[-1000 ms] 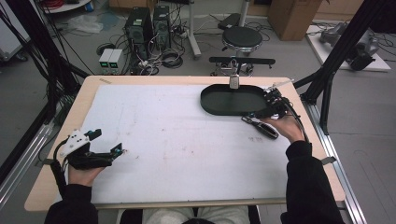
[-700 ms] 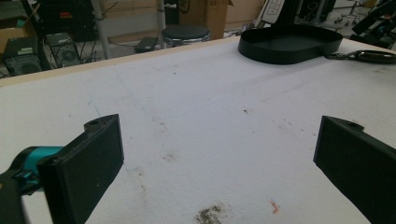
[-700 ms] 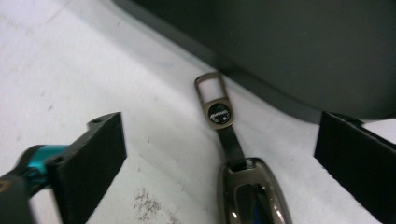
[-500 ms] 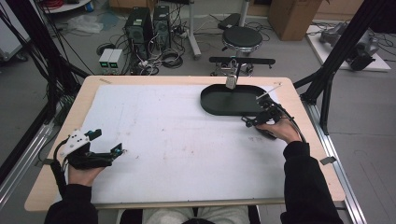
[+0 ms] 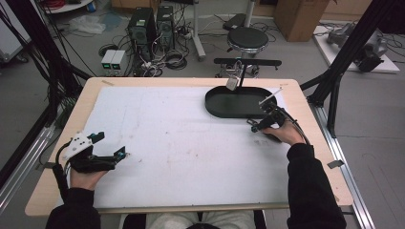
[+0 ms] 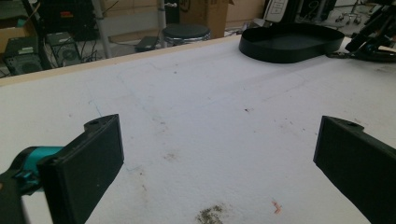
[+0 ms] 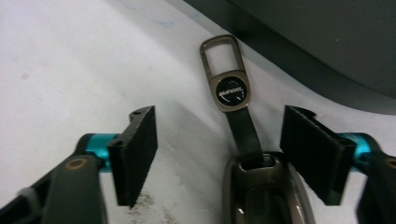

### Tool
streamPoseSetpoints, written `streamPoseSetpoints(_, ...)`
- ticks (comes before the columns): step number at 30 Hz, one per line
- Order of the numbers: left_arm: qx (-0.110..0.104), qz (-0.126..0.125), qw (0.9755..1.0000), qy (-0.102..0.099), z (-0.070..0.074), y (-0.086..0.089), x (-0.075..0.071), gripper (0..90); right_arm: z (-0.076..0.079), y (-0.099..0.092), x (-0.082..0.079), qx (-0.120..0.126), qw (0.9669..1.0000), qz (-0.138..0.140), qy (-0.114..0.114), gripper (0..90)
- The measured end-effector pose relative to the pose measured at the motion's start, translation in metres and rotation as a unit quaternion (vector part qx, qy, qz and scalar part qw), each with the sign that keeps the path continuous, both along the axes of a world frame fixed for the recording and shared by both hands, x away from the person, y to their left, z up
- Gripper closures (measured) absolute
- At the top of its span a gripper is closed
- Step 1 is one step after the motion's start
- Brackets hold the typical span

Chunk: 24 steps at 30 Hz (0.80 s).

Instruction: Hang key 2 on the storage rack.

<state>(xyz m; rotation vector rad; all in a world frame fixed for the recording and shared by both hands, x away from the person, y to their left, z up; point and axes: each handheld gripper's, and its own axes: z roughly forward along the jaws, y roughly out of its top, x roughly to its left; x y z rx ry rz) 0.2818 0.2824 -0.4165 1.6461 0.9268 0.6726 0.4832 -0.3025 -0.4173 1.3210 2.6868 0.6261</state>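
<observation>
A dark, glossy key fob with a short black strap and a bronze metal clip [image 7: 247, 135] lies flat on the white table cover [image 5: 181, 143], just near of the black oval plastic tray [image 5: 239, 102] at the far right. The right gripper [image 7: 219, 149] sits directly over it with its jaws spread wide and nothing pinched; the fob's body lies between the two pads, nearer the right one, and the clip points away toward the tray wall. Its long axis runs along the gripper's line of sight, so the jaws would probably close across its narrow width. The left gripper [image 6: 219, 158] rests far off at the near left, jaws also spread and empty, so the right hand is plainly the closer one.
</observation>
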Motion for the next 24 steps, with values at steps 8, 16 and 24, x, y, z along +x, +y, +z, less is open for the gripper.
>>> streamPoseSetpoints(8,0.001,0.001,1.0,0.0,0.0,-0.0005,-0.0002,2.0,0.0,0.003,-0.0008,-0.035,0.9991,0.011,-0.021,47.1)
streamPoseSetpoints(16,0.002,0.001,1.0,0.001,0.0,-0.0001,0.0001,2.0,-0.0004,0.0049,-0.001,-0.047,0.9984,0.014,-0.027,58.2)
streamPoseSetpoints(24,-0.003,0.001,1.0,0.001,0.0001,-0.0007,-0.0006,2.0,0.0001,0.0077,-0.0032,-0.046,0.9985,0.01,-0.03,71.7)
